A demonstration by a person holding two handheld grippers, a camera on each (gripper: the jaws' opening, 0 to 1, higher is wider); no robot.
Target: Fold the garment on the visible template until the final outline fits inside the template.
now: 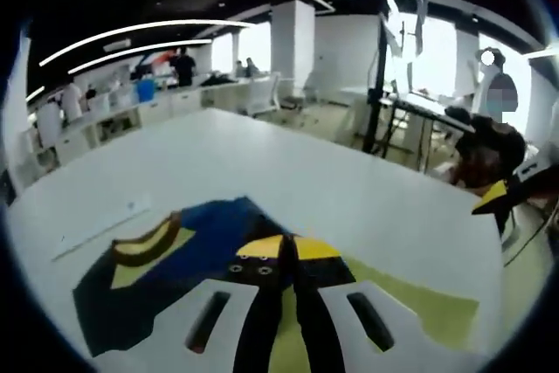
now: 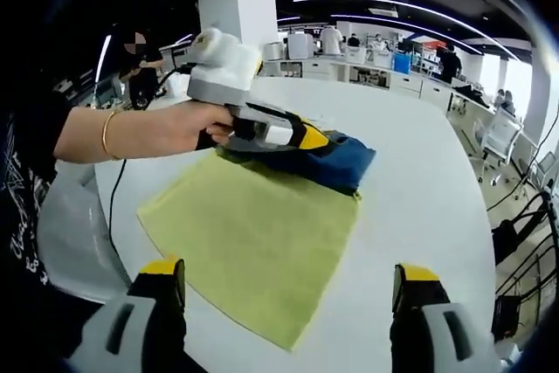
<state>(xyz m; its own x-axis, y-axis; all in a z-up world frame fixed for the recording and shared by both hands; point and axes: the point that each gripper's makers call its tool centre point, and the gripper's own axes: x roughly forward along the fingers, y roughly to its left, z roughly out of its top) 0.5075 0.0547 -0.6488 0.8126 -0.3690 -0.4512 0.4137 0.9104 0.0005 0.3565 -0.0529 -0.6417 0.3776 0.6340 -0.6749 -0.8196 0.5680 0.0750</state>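
Garment (image 2: pixel 301 159), folded blue, lies at the yellow-green template's (image 2: pixel 253 242) far edge. Left gripper (image 2: pixel 319 140) is clamped closed on it; right gripper (image 2: pixel 288 290) gapes empty, well short.

garment (image 2: pixel 336 162): near part hidden under left tongs (image 2: pixel 321 140) | template (image 2: pixel 253 242): far edge covered by garment | right tongs (image 2: pixel 288 290): bases cut off at frame bottom | background people: too small to tell

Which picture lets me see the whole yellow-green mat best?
The right gripper view. There the yellow-green mat lies spread across the white table, almost all of it in sight, with the blue garment on its far end. In the left gripper view, the mat peeks out in patches around the garment and the left gripper.
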